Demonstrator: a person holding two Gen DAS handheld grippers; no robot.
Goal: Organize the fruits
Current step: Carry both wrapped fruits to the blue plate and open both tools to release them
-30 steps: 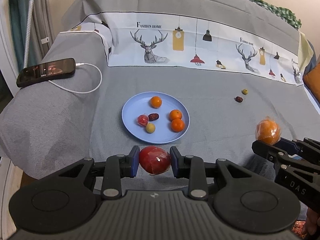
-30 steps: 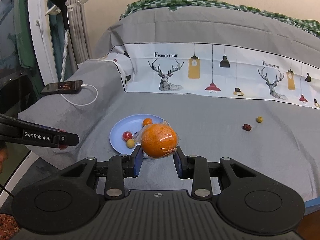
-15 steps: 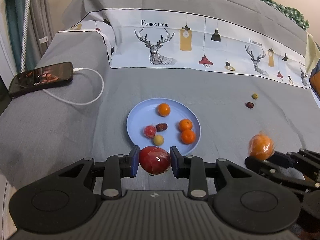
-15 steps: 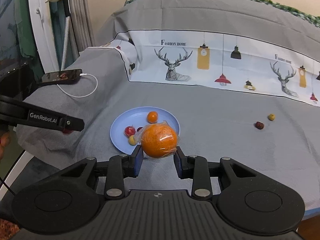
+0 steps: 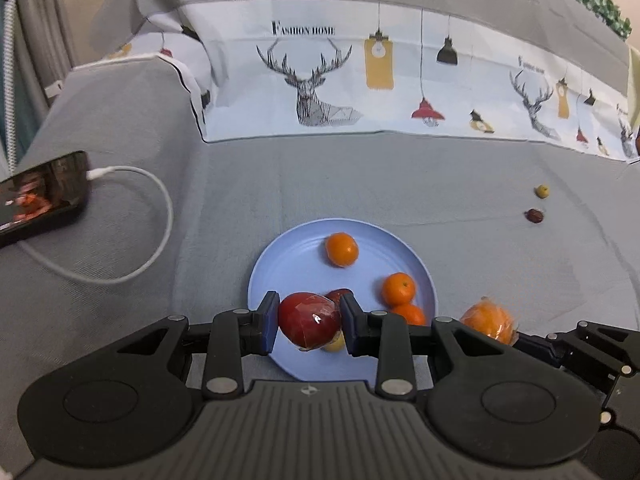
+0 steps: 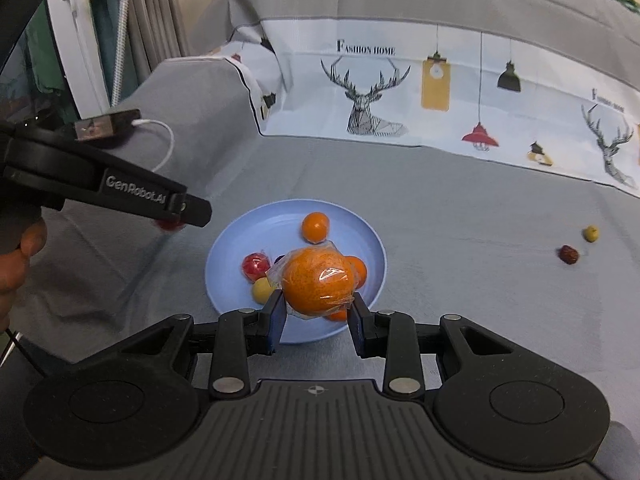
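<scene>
My left gripper is shut on a red apple wrapped in clear film, held over the near left part of the blue plate. My right gripper is shut on a film-wrapped orange, over the near edge of the blue plate. The plate holds small oranges, a small red fruit, a yellow fruit and a dark date, partly hidden behind the held fruit. The wrapped orange also shows at the plate's right edge in the left wrist view.
A yellow fruit and a dark red date lie on the grey bedspread to the right. A phone with a white cable rests at the left. A deer-print cloth lies behind. A hand holds the left gripper.
Both grippers have moved forward and down toward the blue plate with their fruit still held. The plate now looks larger and sits directly under both fruits.
</scene>
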